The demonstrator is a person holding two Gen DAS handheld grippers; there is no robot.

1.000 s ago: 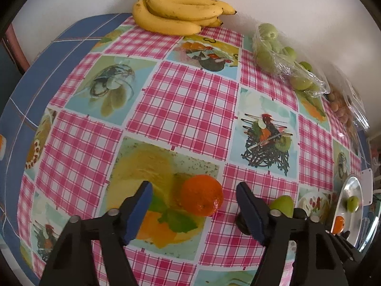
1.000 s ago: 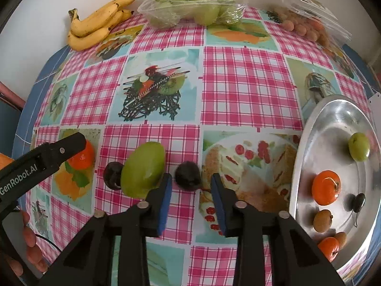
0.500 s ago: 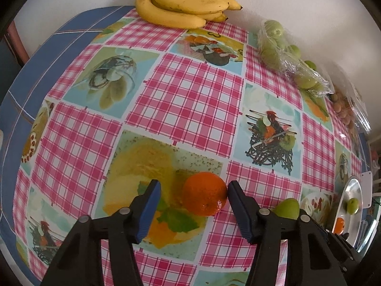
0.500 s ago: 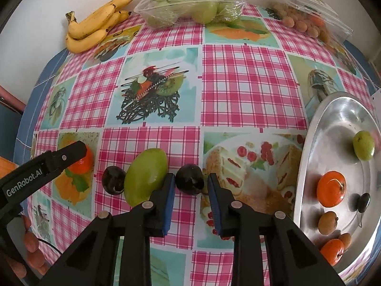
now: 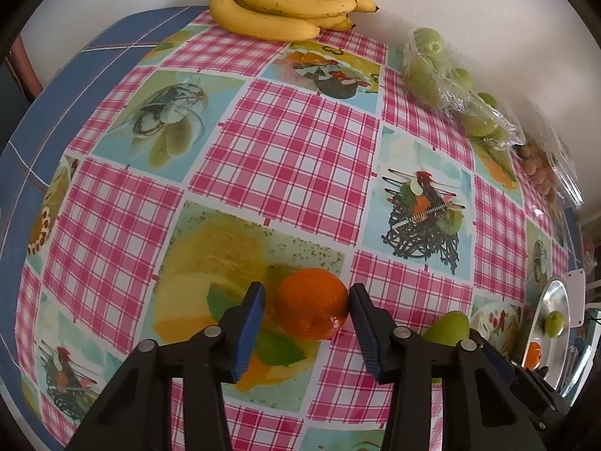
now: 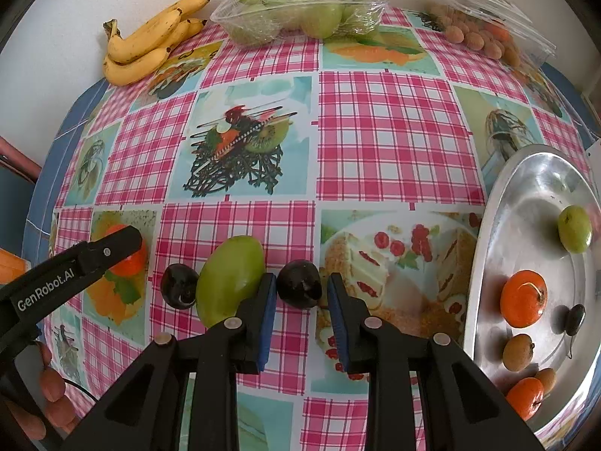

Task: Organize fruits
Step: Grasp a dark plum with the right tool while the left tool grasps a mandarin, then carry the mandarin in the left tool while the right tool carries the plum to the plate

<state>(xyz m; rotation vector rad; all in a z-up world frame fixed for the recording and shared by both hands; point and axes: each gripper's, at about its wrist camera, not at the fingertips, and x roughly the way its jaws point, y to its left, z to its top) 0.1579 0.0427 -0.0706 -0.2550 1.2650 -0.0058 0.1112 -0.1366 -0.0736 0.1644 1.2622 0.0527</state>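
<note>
While the left gripper was spread wide around the orange a second ago, its jaws have just been closing in: the right pad now touches the peel and the left one sits just off it, so no real squeeze yet. The right gripper hasn't budged much, only narrowed a touch, and it's pinching the dark plum between its blue pads.

Both claws point steeply down at the checkered tablecloth. In the right view a hand shows at the bottom left corner, under the left tool.

Count: two dark plums on the cloth, the second plum touching the green mango. One bunch of bananas by the wall. On the silver tray: two oranges, one green fruit, two small brown ones and one small dark fruit.
</note>
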